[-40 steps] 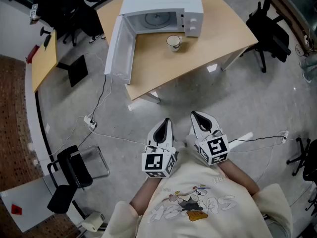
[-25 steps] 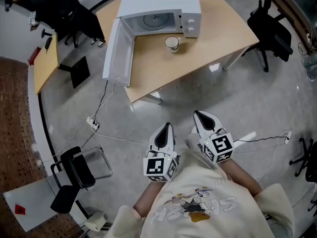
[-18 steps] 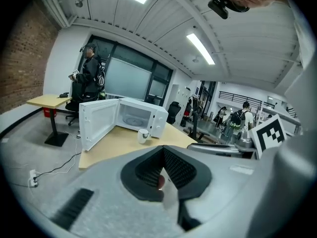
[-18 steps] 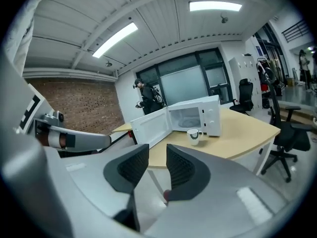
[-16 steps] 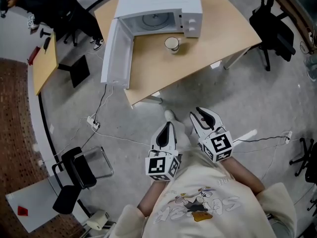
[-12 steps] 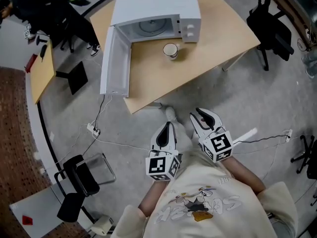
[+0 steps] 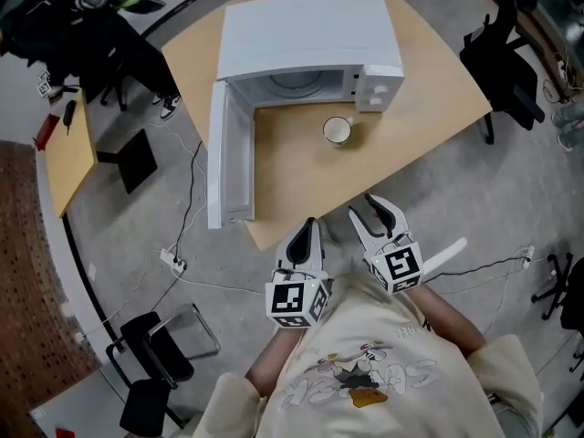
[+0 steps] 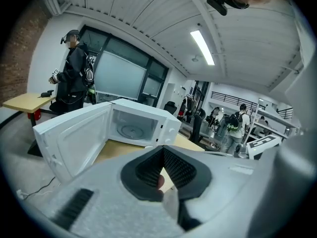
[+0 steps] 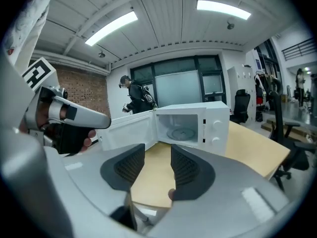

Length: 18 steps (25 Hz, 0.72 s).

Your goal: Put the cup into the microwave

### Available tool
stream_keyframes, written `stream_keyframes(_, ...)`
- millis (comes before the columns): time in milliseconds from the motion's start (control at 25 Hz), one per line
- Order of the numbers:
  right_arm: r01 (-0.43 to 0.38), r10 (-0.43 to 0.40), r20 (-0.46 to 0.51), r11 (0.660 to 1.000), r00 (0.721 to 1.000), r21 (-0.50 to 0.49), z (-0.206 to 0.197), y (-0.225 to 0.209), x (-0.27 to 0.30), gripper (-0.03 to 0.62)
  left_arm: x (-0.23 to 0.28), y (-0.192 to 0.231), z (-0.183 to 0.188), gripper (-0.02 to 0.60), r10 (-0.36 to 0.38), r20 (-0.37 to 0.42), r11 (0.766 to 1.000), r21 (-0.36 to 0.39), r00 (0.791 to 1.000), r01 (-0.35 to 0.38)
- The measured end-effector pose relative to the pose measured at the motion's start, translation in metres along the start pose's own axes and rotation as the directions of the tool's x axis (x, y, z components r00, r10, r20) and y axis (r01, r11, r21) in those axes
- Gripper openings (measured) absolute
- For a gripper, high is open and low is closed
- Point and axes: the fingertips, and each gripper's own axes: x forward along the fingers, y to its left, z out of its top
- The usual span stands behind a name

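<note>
A white cup (image 7: 338,131) stands upright on the wooden table (image 7: 301,176), just in front of the white microwave (image 7: 310,35). The microwave door (image 7: 228,162) is swung wide open to the left, and the cavity with its glass turntable (image 9: 182,133) is empty. Both grippers hover side by side at the table's near edge, well short of the cup. My left gripper (image 7: 309,228) is shut with nothing in it. My right gripper (image 7: 372,210) is opening, and nothing is between its pads. Neither gripper view shows the cup; both show the microwave (image 8: 143,125).
A black office chair (image 7: 502,53) stands right of the table. A second wooden table (image 7: 68,149) is at the left. Cables and a power strip (image 7: 173,263) lie on the floor, with a chair (image 7: 160,363) at the lower left. A person in black (image 8: 74,78) stands at the back.
Both grippers and the head have come closer to the table, which now fills more of the view. The right gripper's jaws went from shut to parted. The cup has not moved.
</note>
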Motion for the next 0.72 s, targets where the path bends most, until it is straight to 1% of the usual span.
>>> stream_keyframes(80, 0.047, -0.046, 0.02, 0.999, 0.999, -0.023, 0.003, -0.008, 0.018, 0.173, 0.011, 0.008, 0.003, 0.003, -0.024, -0.019, 1.0, 0.01, 1.0, 0.024)
stream_keyframes(200, 0.082, -0.082, 0.003, 0.997, 0.997, -0.011, -0.002, -0.024, 0.05, 0.239, 0.028, 0.015, 0.008, 0.003, -0.051, -0.031, 0.999, 0.013, 0.998, 0.051)
stream_keyframes(360, 0.092, -0.092, -0.009, 0.995, 0.996, -0.023, -0.003, -0.044, 0.082, 0.276, 0.048, 0.017, 0.026, 0.003, -0.054, 0.037, 0.996, 0.08, 0.998, 0.051)
stream_keyframes(400, 0.092, -0.092, -0.008, 0.995, 0.996, -0.036, -0.003, -0.049, 0.089, 0.285, 0.054, 0.017, 0.029, 0.022, -0.056, 0.044, 0.995, 0.09, 0.997, 0.052)
stream_keyframes(440, 0.093, -0.093, -0.007, 0.994, 0.996, -0.052, -0.004, -0.054, 0.096, 0.292, 0.06, 0.017, 0.03, 0.08, -0.058, 0.043, 0.994, 0.095, 0.997, 0.054)
stream_keyframes(480, 0.097, -0.097, -0.009, 0.993, 0.995, -0.065, -0.007, -0.06, 0.102, 0.297, 0.066, 0.017, 0.03, 0.092, -0.056, 0.037, 0.993, 0.102, 0.998, 0.052)
stream_keyframes(640, 0.095, -0.096, -0.006, 0.991, 0.995, -0.093, -0.015, -0.075, 0.124, 0.345, 0.08, 0.024, 0.03, 0.106, -0.032, 0.02, 0.992, 0.122, 0.999, 0.029)
stream_keyframes(720, 0.082, -0.084, -0.014, 0.992, 0.996, -0.1, -0.021, -0.082, 0.135, 0.354, 0.084, 0.03, 0.03, 0.109, 0.001, 0.013, 0.993, 0.117, 1.0, -0.002)
